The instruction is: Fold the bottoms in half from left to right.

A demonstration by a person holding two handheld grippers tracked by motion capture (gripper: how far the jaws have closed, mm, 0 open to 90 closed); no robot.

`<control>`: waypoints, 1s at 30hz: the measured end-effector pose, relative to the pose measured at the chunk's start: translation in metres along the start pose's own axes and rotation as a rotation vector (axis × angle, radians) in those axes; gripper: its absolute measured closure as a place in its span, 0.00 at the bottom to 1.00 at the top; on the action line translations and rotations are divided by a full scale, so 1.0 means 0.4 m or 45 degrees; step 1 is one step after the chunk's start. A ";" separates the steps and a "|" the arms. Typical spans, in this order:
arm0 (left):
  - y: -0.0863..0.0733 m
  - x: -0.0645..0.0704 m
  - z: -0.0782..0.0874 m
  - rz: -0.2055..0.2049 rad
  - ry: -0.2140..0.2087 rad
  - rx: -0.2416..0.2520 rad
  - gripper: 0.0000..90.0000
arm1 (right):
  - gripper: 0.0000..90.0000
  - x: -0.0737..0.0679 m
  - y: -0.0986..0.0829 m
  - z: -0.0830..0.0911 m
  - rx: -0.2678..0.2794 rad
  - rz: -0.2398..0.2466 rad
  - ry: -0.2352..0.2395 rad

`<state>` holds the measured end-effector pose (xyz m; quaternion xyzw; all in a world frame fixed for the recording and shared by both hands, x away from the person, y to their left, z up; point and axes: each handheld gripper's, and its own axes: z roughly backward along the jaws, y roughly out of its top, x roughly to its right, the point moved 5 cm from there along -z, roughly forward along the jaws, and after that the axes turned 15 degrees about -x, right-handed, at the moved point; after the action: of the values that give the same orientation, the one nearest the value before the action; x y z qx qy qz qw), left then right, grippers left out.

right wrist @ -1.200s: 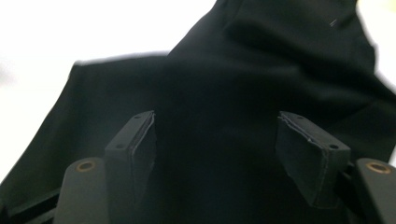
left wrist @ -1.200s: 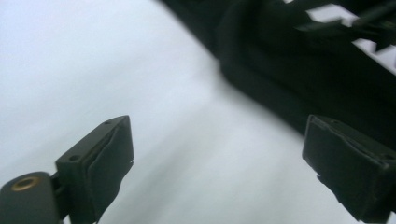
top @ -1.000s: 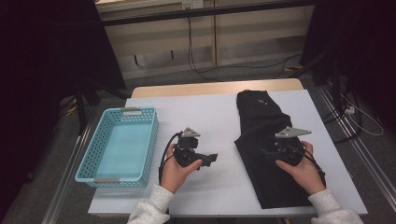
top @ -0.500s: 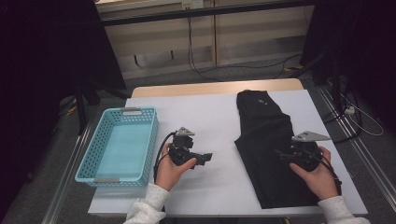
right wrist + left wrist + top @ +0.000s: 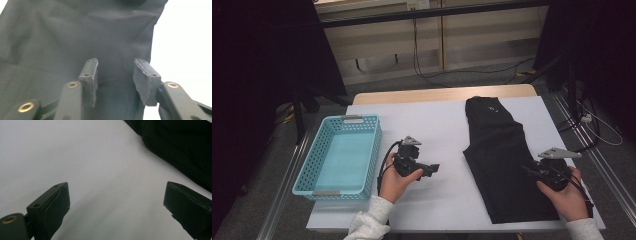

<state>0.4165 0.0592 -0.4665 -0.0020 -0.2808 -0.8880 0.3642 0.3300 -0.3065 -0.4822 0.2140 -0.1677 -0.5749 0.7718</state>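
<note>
A black garment (image 5: pixel 499 145), folded long like trousers, lies flat on the right half of the white table (image 5: pixel 432 120). My right gripper (image 5: pixel 528 170) hovers over its lower right part, jaws pointing left. In the right gripper view the jaws of this gripper (image 5: pixel 115 70) stand a little apart above the dark cloth (image 5: pixel 75 32), with nothing between them. My left gripper (image 5: pixel 433 168) is held over bare table left of the garment. Its jaws (image 5: pixel 117 192) are wide open, and the garment's edge (image 5: pixel 185 147) shows at the upper right.
A light blue perforated basket (image 5: pixel 377 145) stands empty at the table's left side. Beyond the far edge are cables on the floor and dark stands on both sides. The white tabletop (image 5: pixel 75 150) lies bare between basket and garment.
My right gripper has moved right and toward the near edge, along the garment. The left gripper has shifted slightly left and stays open.
</note>
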 end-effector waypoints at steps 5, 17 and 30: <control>-0.003 -0.006 0.001 0.005 0.009 0.000 0.08 | 0.71 0.015 -0.018 0.020 0.006 -0.017 -0.019; -0.002 -0.002 0.001 0.000 0.004 -0.008 0.08 | 0.98 0.024 -0.042 0.001 -0.063 -0.007 -0.016; 0.001 0.001 0.004 0.000 0.003 -0.006 0.08 | 1.00 0.032 -0.058 0.030 -0.071 -0.022 0.053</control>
<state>0.4161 0.0596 -0.4648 -0.0016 -0.2784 -0.8886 0.3644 0.3084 -0.3261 -0.4838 0.2057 -0.1337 -0.5815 0.7757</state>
